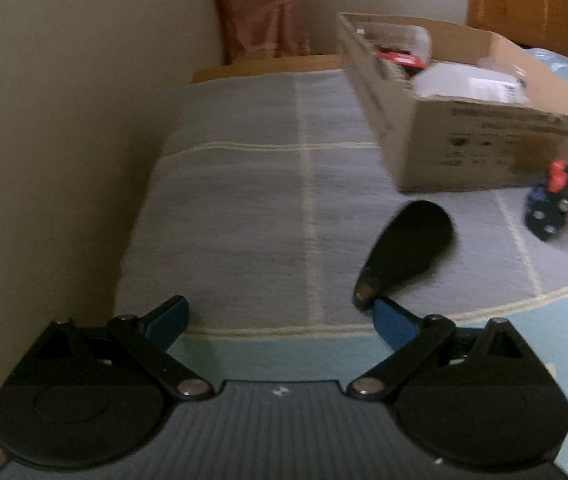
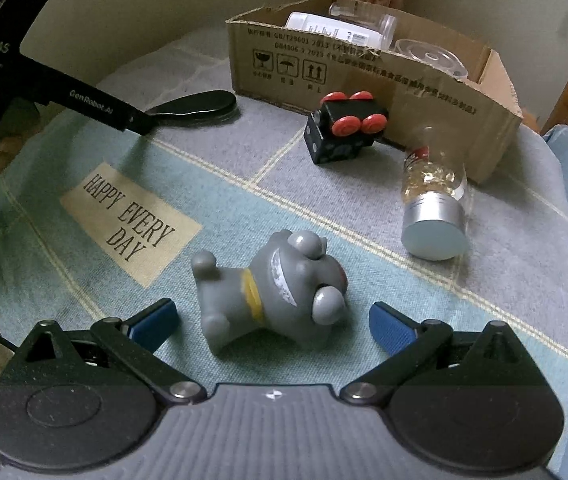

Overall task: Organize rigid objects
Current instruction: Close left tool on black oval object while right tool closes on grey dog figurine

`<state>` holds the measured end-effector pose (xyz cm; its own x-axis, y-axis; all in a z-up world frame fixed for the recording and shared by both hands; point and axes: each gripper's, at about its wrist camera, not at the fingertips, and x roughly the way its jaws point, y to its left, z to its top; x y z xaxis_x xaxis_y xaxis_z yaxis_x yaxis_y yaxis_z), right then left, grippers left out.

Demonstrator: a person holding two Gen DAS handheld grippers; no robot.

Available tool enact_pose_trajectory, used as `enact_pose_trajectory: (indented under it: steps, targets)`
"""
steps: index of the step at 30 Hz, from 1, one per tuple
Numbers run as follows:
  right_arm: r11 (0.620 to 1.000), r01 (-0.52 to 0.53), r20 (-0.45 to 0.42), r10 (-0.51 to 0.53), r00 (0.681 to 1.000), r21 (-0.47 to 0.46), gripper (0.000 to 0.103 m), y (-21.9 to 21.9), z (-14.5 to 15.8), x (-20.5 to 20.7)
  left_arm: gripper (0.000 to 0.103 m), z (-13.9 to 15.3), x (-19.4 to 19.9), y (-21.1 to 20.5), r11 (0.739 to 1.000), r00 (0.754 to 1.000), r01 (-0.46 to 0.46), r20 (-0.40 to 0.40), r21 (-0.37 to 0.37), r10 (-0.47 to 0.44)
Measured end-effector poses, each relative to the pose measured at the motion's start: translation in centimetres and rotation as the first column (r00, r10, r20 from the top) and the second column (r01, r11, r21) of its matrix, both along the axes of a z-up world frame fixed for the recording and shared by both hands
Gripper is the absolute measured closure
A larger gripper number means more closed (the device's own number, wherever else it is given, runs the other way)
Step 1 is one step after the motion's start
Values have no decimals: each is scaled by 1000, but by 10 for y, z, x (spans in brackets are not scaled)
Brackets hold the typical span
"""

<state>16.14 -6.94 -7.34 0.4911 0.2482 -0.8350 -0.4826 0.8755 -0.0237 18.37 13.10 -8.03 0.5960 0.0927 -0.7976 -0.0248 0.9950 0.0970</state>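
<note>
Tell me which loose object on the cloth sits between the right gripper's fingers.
The grey dog figurine, lying on its side. The black toy, bottle and black paddle lie farther off.

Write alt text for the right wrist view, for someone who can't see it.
An open right claw hovers around a grey toy dog lying on its back on a checked cloth. Beyond it lie a black toy with red wheels, a tipped silver-capped bottle and a black spoon, in front of a cardboard box of clear containers. The left claw's body enters from the left.
</note>
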Motion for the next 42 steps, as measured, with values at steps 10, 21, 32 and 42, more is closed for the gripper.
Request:
enact_pose_trajectory:
  steps: [10,21,32,42]
  targets:
    - [1000,24,27,-24,999,9,0,1,0,-9,5,4,16,-2,998,1000,-28,4,59,28]
    - [999,44,36,-45,998,12,0,3,-1,-14,1,-4,19,-42,992,998,47,-35,-116,-52]
    - [999,44,55,-45,997,25,0,1,-2,-17,4,-5,34,-51,990,999,-46,19,-132,49]
    - [999,33,73,-35,997,33,0,1,-5,-17,14,-3,25,-57,990,996,83,51,-114,-78]
